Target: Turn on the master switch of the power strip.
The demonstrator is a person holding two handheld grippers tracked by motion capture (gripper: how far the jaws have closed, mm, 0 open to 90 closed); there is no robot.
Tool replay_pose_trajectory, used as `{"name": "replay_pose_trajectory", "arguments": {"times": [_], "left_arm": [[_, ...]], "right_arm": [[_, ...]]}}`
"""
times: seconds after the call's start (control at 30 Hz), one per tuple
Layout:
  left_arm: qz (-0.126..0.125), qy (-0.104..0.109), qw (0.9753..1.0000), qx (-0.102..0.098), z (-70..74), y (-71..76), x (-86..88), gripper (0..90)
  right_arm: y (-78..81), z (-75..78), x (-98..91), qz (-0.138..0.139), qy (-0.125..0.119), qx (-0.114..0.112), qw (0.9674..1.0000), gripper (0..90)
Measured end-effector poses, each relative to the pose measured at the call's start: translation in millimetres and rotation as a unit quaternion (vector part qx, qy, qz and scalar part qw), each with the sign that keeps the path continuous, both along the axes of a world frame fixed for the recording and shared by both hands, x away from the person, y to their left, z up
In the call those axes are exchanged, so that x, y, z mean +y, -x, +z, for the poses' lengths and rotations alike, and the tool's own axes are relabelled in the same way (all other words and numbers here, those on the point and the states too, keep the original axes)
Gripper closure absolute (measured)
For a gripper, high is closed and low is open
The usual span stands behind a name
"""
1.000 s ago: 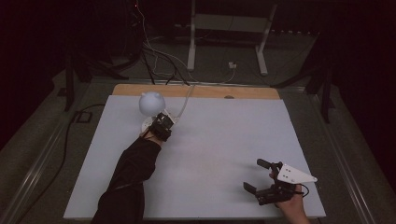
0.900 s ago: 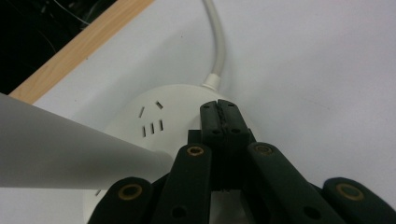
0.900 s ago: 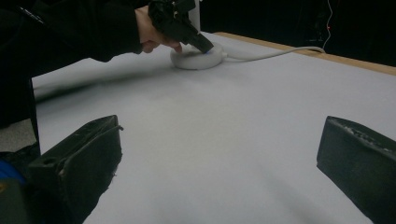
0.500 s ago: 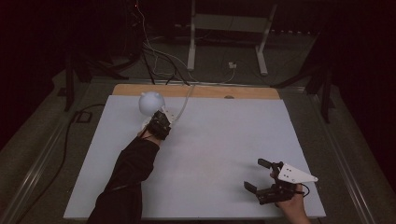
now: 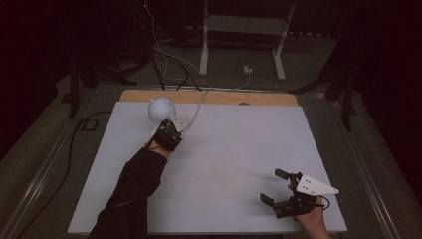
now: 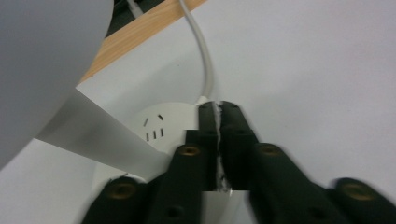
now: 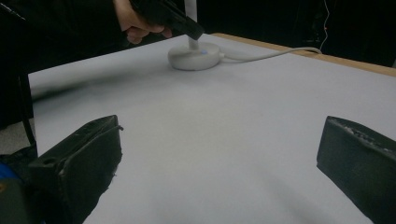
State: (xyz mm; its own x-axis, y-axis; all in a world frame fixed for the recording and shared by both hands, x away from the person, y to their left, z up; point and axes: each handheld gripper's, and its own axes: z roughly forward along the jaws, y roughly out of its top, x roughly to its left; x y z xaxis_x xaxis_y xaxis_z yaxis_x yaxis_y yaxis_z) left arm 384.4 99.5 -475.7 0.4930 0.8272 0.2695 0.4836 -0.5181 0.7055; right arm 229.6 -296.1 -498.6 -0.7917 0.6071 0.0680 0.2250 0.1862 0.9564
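Observation:
A white desk lamp stands at the table's far left, with a globe head (image 5: 161, 109), a slanted stem (image 6: 102, 135) and a round base (image 6: 159, 123). Its white cable (image 6: 205, 65) runs off over the far edge. My left gripper (image 5: 174, 128) is shut, its tips (image 6: 218, 109) resting on the base's rim where the cable enters. From the right gripper view I see that gripper (image 7: 196, 33) over the base (image 7: 194, 57), where a small blue light glows. My right gripper (image 5: 273, 186) hovers open near the front right corner, nothing between its jaws (image 7: 219, 140).
The white tabletop (image 5: 239, 149) has a wooden strip (image 5: 214, 97) along its far edge. Dark floor with cables (image 5: 164, 59) and a white stand (image 5: 239, 30) lies beyond.
The left gripper has edged slightly left over the lamp base. The right gripper has stayed put.

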Motion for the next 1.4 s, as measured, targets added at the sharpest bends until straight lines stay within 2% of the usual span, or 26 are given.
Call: {"name": "replay_pose_trajectory", "arguments": {"times": [0.1,0.17,0.2,0.23,0.27,0.37,0.47,0.6,0.63,0.7,0.73,0.77,0.8,0.93,1.0,1.07,1.13,1.2,1.3,1.37,1.4], "left_arm": [[-0.011,0.008,0.9999,0.002,1.3,1.7,2.5,76.8],[-0.014,0.014,0.9997,0.011,1.7,2.8,4.3,71.4],[-0.017,0.019,0.9995,0.015,1.4,3.4,4.5,66.0],[-0.023,0.019,0.9994,0.02,1.4,4.1,4.8,66.0],[-0.026,0.02,0.9991,0.027,1.4,4.7,5.1,59.6],[-0.043,0.038,0.9975,0.041,1.5,6.8,6.8,51.9],[-0.052,0.04,0.9965,0.051,3.9,9.7,5.3,44.5],[-0.063,0.05,0.9948,0.063,5.8,11.6,1.9,30.9],[-0.065,0.05,0.9944,0.066,6.1,11.8,0.8,24.3],[-0.076,0.055,0.9925,0.078,7.4,12.8,-0.5,12.8],[-0.087,0.058,0.99,0.094,8.1,12.9,-1.3,12.8],[-0.094,0.055,0.9885,0.106,7.8,13.1,-3.1,6.1],[-0.098,0.051,0.9885,0.104,8.1,14.7,-4.5,0.2],[-0.113,0.076,0.9834,0.12,11.6,16.5,-3.0,0.2],[-0.118,0.086,0.9821,0.119,14.0,17.5,-1.4,0.1],[-0.119,0.087,0.9824,0.115,16.5,19.4,-0.5,0.1],[-0.126,0.094,0.9805,0.118,18.5,20.6,1.1,0.2],[-0.137,0.091,0.9789,0.121,20.0,23.0,2.5,0.2],[-0.147,0.106,0.9757,0.123,21.6,25.9,6.9,0.2],[-0.146,0.106,0.976,0.122,22.9,27.6,9.8,0.2],[-0.148,0.109,0.9753,0.122,23.5,28.6,11.5,0.2]], "right_arm": [[-0.2,-0.1,-0.2,-0.001,0.0,0.0,1.0,0.0],[0.0,0.0,-0.2,-0.001,0.0,0.0,1.0,0.0],[0.0,0.0,-0.2,-0.001,0.0,0.0,1.0,0.0],[0.0,0.0,-0.2,-0.001,0.0,0.0,1.0,0.0],[-0.1,-0.1,-0.3,0.0,0.0,0.0,1.0,0.0],[-0.2,-0.1,-0.4,-0.001,-0.001,0.0,1.0,0.0],[-0.3,-0.3,-0.3,0.0,-0.001,0.001,1.0,0.0],[-0.3,-0.2,-0.4,0.0,-0.001,0.0,1.0,0.0],[-0.2,-0.1,-0.4,0.0,-0.001,0.0,1.0,0.0],[-0.2,0.0,-0.6,-0.001,-0.002,0.0,1.0,0.0],[-0.2,0.0,-0.6,-0.001,-0.002,0.0,1.0,0.0],[-0.2,0.0,-0.7,0.0,-0.002,0.0,1.0,0.0],[-0.3,-0.1,-0.8,-0.001,-0.002,0.001,1.0,0.0],[-0.3,0.0,-0.9,-0.001,-0.002,0.001,1.0,0.0],[-0.3,0.0,-0.8,-0.001,-0.002,0.0,1.0,0.0],[-0.3,-0.1,-0.8,-0.001,-0.002,0.001,1.0,0.0],[-0.3,-0.1,-0.7,0.0,-0.003,0.002,1.0,0.0],[-0.3,0.0,-0.6,0.0,-0.003,0.002,1.0,0.0],[-0.2,-0.1,-0.4,0.0,-0.002,0.001,1.0,0.0],[-0.2,0.1,-0.5,0.0,-0.003,0.001,1.0,0.0],[-0.2,0.2,-0.4,0.0,-0.003,0.0,1.0,0.0]]}}
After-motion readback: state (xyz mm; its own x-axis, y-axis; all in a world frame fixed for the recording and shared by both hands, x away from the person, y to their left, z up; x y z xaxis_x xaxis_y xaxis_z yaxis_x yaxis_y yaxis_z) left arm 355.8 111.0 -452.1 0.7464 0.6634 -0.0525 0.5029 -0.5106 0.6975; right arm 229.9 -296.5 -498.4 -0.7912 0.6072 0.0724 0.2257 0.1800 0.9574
